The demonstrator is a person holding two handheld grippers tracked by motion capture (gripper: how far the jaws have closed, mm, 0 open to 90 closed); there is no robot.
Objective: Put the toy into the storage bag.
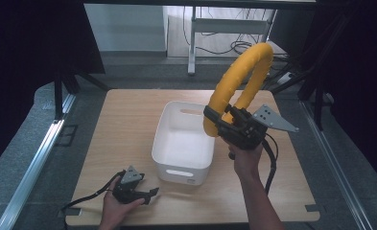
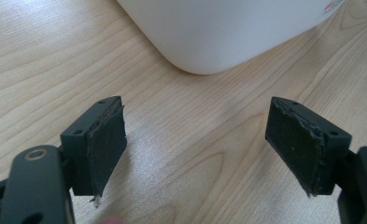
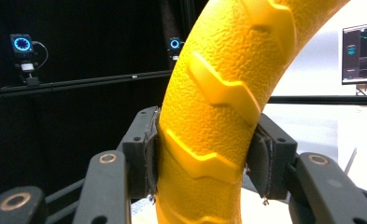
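A big yellow ring [image 1: 239, 79] with a ribbed, pebbled surface is held up in the air over the right edge of the white bin [image 1: 169, 153]. My right gripper [image 1: 223, 120] is shut on the ring's lower part; in the right gripper view both pads squeeze the yellow ring [image 3: 214, 116]. My left gripper [image 1: 150, 195] rests low on the table near its front edge, just in front of the bin. It is open, with bare wood between its fingers [image 2: 104, 144] and the bin's rounded corner [image 2: 209, 32] just ahead.
The wooden table [image 1: 123, 124] has bare surface to the left and right of the bin. Black curtains and metal frame legs surround it. A monitor [image 3: 361, 53] shows far off in the right gripper view.
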